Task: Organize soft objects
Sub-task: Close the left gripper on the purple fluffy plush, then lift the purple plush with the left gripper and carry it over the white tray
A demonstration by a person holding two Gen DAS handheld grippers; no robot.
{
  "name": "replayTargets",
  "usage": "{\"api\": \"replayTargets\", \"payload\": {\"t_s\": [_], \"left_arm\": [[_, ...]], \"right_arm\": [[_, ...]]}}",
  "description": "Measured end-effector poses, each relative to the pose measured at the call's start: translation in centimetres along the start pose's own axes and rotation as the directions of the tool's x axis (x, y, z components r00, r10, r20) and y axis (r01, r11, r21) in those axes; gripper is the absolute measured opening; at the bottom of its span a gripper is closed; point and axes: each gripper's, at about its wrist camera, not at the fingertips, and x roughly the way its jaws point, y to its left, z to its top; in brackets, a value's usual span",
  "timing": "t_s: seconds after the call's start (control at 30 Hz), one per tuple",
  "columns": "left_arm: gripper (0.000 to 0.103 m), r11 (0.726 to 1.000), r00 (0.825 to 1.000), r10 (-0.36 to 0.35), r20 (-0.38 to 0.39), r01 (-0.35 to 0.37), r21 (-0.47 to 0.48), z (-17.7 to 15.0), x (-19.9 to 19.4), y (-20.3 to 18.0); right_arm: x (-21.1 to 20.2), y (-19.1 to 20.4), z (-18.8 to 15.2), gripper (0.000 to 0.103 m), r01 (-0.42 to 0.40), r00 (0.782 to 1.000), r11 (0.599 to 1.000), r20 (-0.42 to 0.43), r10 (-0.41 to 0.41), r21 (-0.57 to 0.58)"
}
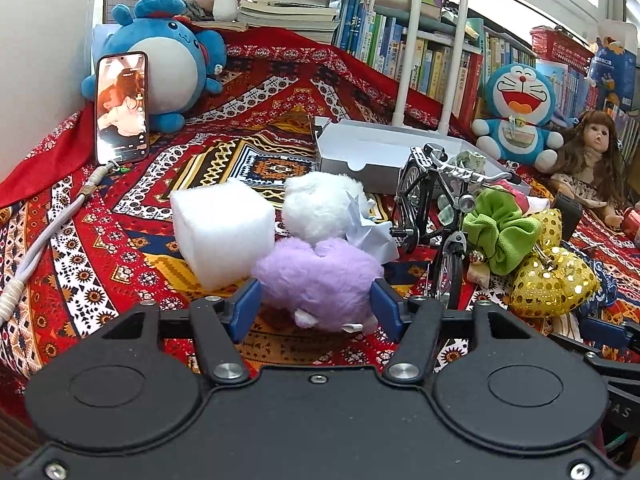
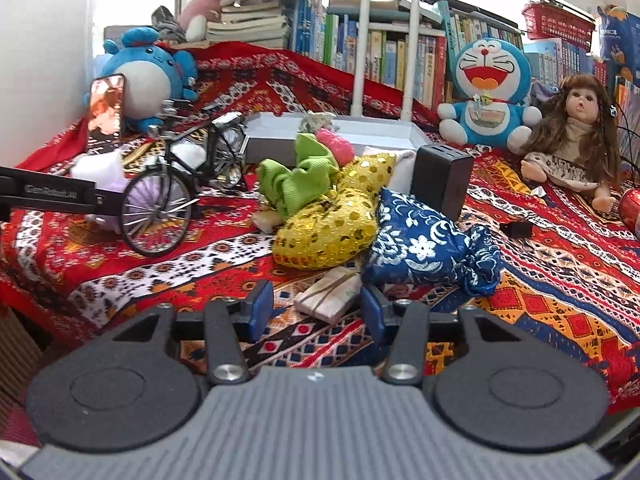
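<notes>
Purple plush point(image 1: 320, 280) sits between the wide-open fingers of the left gripper point(image 1: 316, 310), unclamped; closing off-centre could nudge the toy bicycle point(image 1: 436, 216) just right; right gripper point(image 2: 316, 312) open, empty

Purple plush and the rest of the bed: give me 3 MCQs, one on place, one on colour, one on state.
1. Where is the purple plush?
A. In the white box
B. Between the left gripper's fingers
C. Under the bicycle

2. What colour is the scrunchie by the gold pouch?
A. Green
B. Black
C. Orange

3. How is the right gripper?
A. Shut on the blue pouch
B. Shut on the doll
C. Open, holding nothing

Key: 1 B, the plush sits between the left gripper's blue fingers. 2 A, it is bright green. 3 C, its fingers stand apart with only a small wrapped packet ahead.
</notes>
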Motion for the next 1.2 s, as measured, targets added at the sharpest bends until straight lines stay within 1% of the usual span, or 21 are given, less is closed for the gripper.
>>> {"api": "replayTargets", "payload": {"t_s": [0.07, 0.17, 0.2, 0.23, 0.27, 0.3, 0.37, 0.47, 0.63, 0.8, 0.87, 0.93, 1.0, 1.07, 1.13, 1.2], "left_arm": [[0.067, 1.000, 1.000, 0.003, 0.000, -0.003, 0.001, 0.0, 0.3, -0.1], [0.072, 1.000, 1.000, -0.007, -0.008, 0.007, -0.016, 0.0, 0.9, 0.1], [0.072, 1.000, 1.000, -0.016, -0.014, 0.015, -0.026, 0.0, 1.1, 0.1], [0.071, 0.999, 0.999, -0.027, -0.021, 0.026, -0.038, 0.0, 1.3, 0.2], [0.061, 0.998, 0.999, -0.041, -0.031, 0.039, -0.052, 0.0, 1.5, 0.3], [0.059, 0.995, 0.997, -0.066, -0.035, 0.064, -0.071, -0.1, 1.5, 0.4], [0.055, 0.995, 0.997, -0.067, -0.038, 0.064, -0.076, -0.1, 1.4, 0.4], [0.053, 0.997, 0.998, -0.060, -0.020, 0.058, -0.056, 0.0, 0.7, 0.2], [0.053, 0.997, 0.998, -0.057, 0.028, 0.059, -0.057, 1.2, -1.3, 0.5], [0.053, 0.995, 0.994, -0.070, 0.080, 0.075, -0.063, 3.3, -2.8, 0.7], [0.053, 0.995, 0.993, -0.079, 0.089, 0.084, -0.060, 3.9, -3.0, 0.7], [0.053, 0.992, 0.991, -0.104, 0.086, 0.110, -0.067, 4.7, -3.0, 0.7], [0.053, 0.985, 0.987, -0.146, 0.073, 0.152, -0.086, 6.2, -2.7, 1.0], [0.053, 0.977, 0.981, -0.184, 0.065, 0.189, -0.095, 7.9, -2.4, 1.3], [0.053, 0.974, 0.978, -0.199, 0.065, 0.205, -0.094, 9.9, -2.1, 1.4], [0.053, 0.970, 0.974, -0.216, 0.068, 0.222, -0.103, 12.1, -1.5, 1.5]], "right_arm": [[0.4, -0.3, 0.0, 0.053, -0.001, 1.000, 1.000, -0.006, 0.001, 0.011], [0.4, -0.4, -0.1, 0.041, 0.004, 1.000, 1.000, -0.011, -0.004, 0.021], [0.3, -0.4, -0.1, 0.039, 0.001, 1.000, 1.000, -0.012, -0.001, 0.014], [0.2, -0.3, -0.1, 0.039, -0.010, 1.000, 1.000, -0.012, 0.010, 0.008], [0.0, -0.2, -0.1, 0.039, -0.035, 0.999, 0.999, -0.010, 0.035, 0.000], [-0.2, -0.2, -0.1, 0.038, -0.076, 0.997, 0.997, -0.007, 0.076, -0.010], [-0.6, 0.1, -0.1, 0.038, -0.145, 0.989, 0.989, -0.009, 0.145, -0.025], [-1.0, 0.6, 0.2, 0.038, -0.182, 0.983, 0.983, -0.007, 0.182, -0.035], [-1.5, -0.4, 1.5, 0.038, -0.223, 0.975, 0.974, 0.018, 0.223, 0.036], [-2.0, -1.5, 3.2, 0.038, -0.218, 0.975, 0.974, 0.064, 0.214, 0.056], [-1.9, -1.8, 3.9, 0.038, -0.208, 0.976, 0.977, 0.076, 0.204, 0.055], [-1.7, -2.2, 4.6, 0.038, -0.206, 0.976, 0.977, 0.089, 0.200, 0.060], [-1.5, -2.7, 5.5, 0.038, -0.214, 0.974, 0.974, 0.095, 0.207, 0.072], [-1.0, -3.6, 7.0, 0.038, -0.254, 0.964, 0.963, 0.096, 0.246, 0.088], [-0.3, -4.8, 9.2, 0.038, -0.274, 0.960, 0.957, 0.091, 0.265, 0.100], [0.7, -5.8, 11.1, 0.038, -0.270, 0.962, 0.956, 0.083, 0.261, 0.119]]}}
